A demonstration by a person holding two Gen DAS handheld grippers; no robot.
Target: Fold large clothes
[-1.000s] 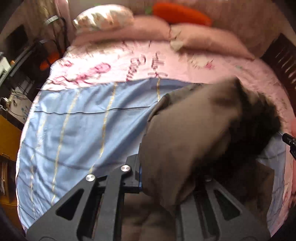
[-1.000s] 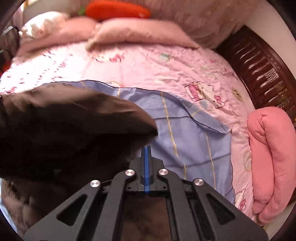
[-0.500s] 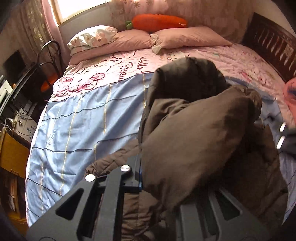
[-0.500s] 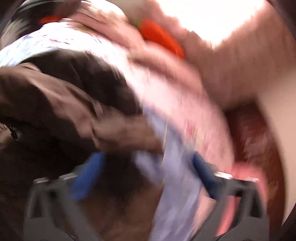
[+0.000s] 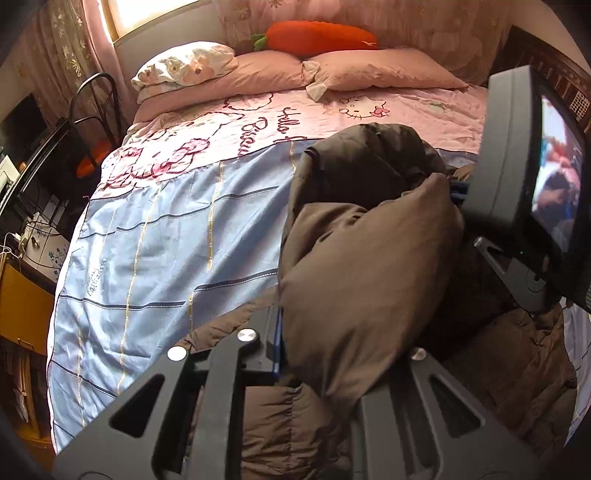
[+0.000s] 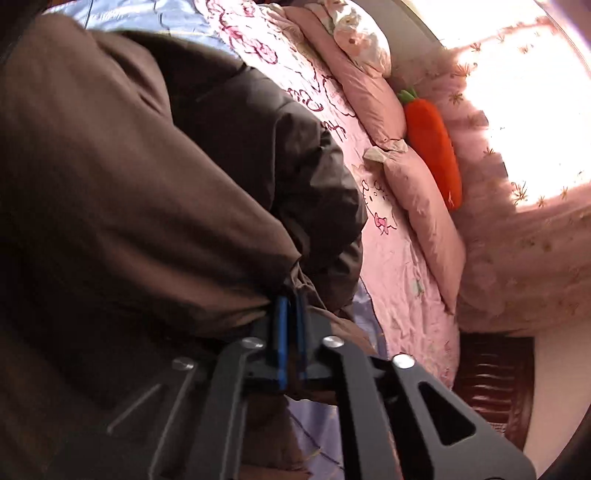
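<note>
Left gripper (image 5: 284,354) fingers mostly buried under a bulging fold of the brown padded jacket (image 5: 362,266), grip seemingly closed on it, right gripper (image 6: 291,332) blue fingers (image 6: 282,325) pinched together on jacket fabric bunched at 11 o'clock, jacket heaped on the bed (image 5: 155,236), orange carrot plush (image 5: 321,35) at 12 o'clock.

The left gripper (image 5: 314,354), at the bottom of its own view, has its jaws clamped on a fold of the brown padded jacket (image 5: 362,266). The right gripper (image 6: 291,332), low and centre in its view, pinches the same jacket between nearly closed blue pads (image 6: 282,332); its body appears at the right edge of the left view.
</note>
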